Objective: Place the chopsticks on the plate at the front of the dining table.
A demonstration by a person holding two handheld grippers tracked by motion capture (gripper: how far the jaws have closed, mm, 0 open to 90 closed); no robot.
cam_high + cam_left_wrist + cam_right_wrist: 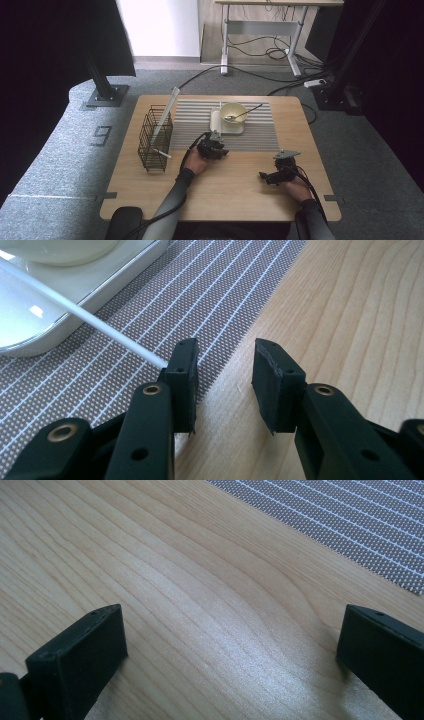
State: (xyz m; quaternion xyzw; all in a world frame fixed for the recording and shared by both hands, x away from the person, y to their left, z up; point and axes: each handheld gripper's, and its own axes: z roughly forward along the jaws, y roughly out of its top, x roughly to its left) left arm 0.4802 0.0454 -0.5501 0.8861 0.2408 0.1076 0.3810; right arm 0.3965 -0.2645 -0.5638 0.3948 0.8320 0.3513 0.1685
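Wire basket — left on table, striped mat

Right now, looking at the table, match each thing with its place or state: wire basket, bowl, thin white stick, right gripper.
Things:
1 wire basket
2 bowl
3 thin white stick
4 right gripper

Places or states:
A jaws open over the bare tabletop
B on the white tray, spoon inside
C left of the striped mat
D slanting over the striped mat, beside the left gripper

Pairs: 1-C, 2-B, 3-D, 4-A
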